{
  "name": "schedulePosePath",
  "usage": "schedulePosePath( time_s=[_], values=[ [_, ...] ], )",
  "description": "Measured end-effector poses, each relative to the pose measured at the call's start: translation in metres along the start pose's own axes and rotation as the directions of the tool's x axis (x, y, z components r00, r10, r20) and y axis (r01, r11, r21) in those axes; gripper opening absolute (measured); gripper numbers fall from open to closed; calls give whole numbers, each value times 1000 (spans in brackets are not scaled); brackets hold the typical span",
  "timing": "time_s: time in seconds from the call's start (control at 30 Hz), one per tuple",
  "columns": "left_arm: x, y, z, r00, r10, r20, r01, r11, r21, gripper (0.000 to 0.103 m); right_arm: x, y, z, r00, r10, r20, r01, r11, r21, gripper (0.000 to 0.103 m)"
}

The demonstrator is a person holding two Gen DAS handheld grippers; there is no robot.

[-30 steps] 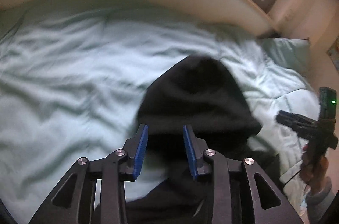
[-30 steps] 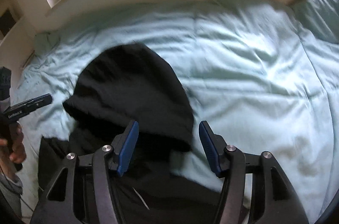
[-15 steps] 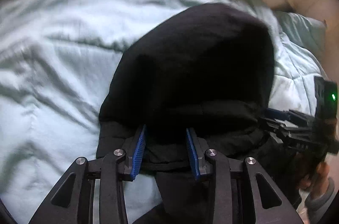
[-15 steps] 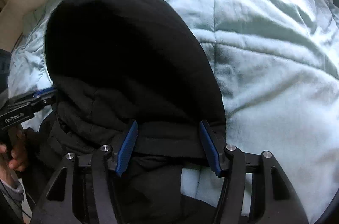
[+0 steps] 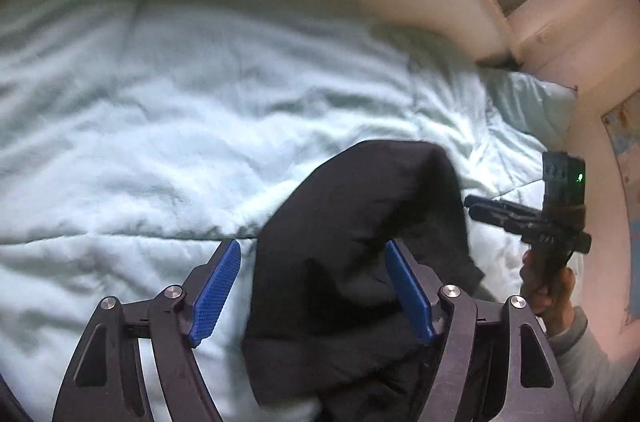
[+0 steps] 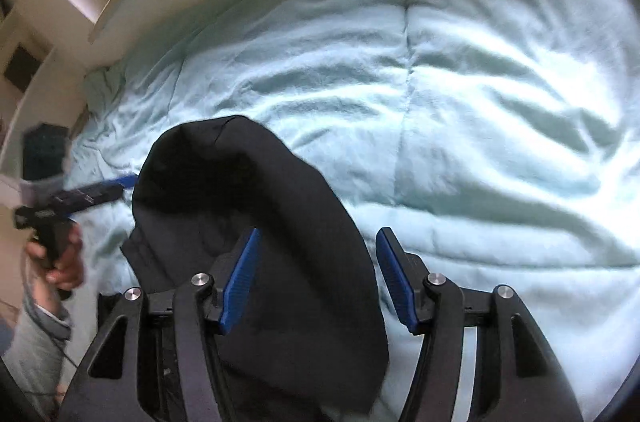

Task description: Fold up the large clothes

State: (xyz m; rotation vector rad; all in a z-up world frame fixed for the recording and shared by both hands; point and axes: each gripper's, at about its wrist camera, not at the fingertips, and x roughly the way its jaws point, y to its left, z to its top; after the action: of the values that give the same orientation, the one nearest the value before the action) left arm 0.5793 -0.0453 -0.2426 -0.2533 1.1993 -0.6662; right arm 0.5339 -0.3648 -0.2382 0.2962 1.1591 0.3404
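Covering the whole field, the pale green quilt point(image 5: 160, 110) bears the black hooded garment point(image 5: 352, 242), bunched at its near edge with the hood pointing away. Left gripper point(image 5: 314, 288) and right gripper point(image 6: 316, 278) hover with jaws spread wide — holding nothing. Risk (judged): closing now may pinch several layers, or quilt fabric, so the fold drags askew — loose cloth shifts easily.

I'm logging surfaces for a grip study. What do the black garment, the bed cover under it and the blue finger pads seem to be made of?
Black garment: soft matte knit, probably cotton or fleece; it drapes in limp folds without shine.
Bed cover: pale green quilted fabric, puffy with stitched seams and soft wrinkles.
Blue finger pads: likely rubber or plastic, with a fine grid texture.
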Motion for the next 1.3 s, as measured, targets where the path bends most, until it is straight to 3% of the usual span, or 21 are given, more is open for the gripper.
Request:
schedulePosePath(
  time_s=[0.1,0.2,0.23,0.27,0.3,0.33,0.37,0.53,0.63,0.83,0.9,1.0,1.13,1.23,1.3],
  values=[
    [23,2,-1,995,-83,-54,83,997,-6,74,27,-6,8,999,37,-38,-36,999,29,63],
    [33,-9,-3,997,-43,-68,45,998,41,74,51,-1,10,992,88,-87,-86,996,28,62],
    [31,-13,-7,998,-28,-57,32,997,64,63,54,4,10,992,78,-95,-77,997,12,49],
    [29,-19,-10,999,-7,-46,11,995,95,43,53,12,9,994,51,-96,-54,998,-27,39],
    [26,-25,-14,999,6,-39,-2,993,117,36,51,17,9,994,47,-99,-52,997,-53,24],
    [19,-29,-17,1000,11,-21,-8,990,141,23,44,25,5,995,38,-92,-47,994,-96,18],
    [11,-34,-21,1000,14,-1,-14,986,165,17,32,37,-1,997,8,-71,-19,987,-160,18],
    [-56,-82,-63,995,12,102,-42,952,304,16,-36,83,-36,998,-29,48,42,952,-303,17],
    [-100,-126,-114,984,52,170,-119,905,409,16,-87,109,-73,991,-30,129,74,931,-358,17],
    [-157,-175,-215,973,73,218,-168,871,461,16,-158,153,-172,974,-84,212,167,898,-408,17],
    [-163,-181,-249,976,74,204,-160,880,447,16,-167,161,-210,979,-86,185,155,904,-398,17],
    [-152,-175,-294,991,63,119,-102,925,365,18,-161,158,-260,988,-95,123,133,925,-355,17],
    [-108,-134,-358,995,96,-1,-94,980,177,19,-122,154,-318,993,-115,-6,108,947,-302,17],
    [-109,-121,-376,997,78,-9,-76,990,116,19,-98,153,-333,985,-151,-81,122,950,-287,18],
    [-125,-121,-372,997,55,-49,-51,995,84,19,-99,153,-331,978,-174,-114,136,949,-285,26]
  ],
)
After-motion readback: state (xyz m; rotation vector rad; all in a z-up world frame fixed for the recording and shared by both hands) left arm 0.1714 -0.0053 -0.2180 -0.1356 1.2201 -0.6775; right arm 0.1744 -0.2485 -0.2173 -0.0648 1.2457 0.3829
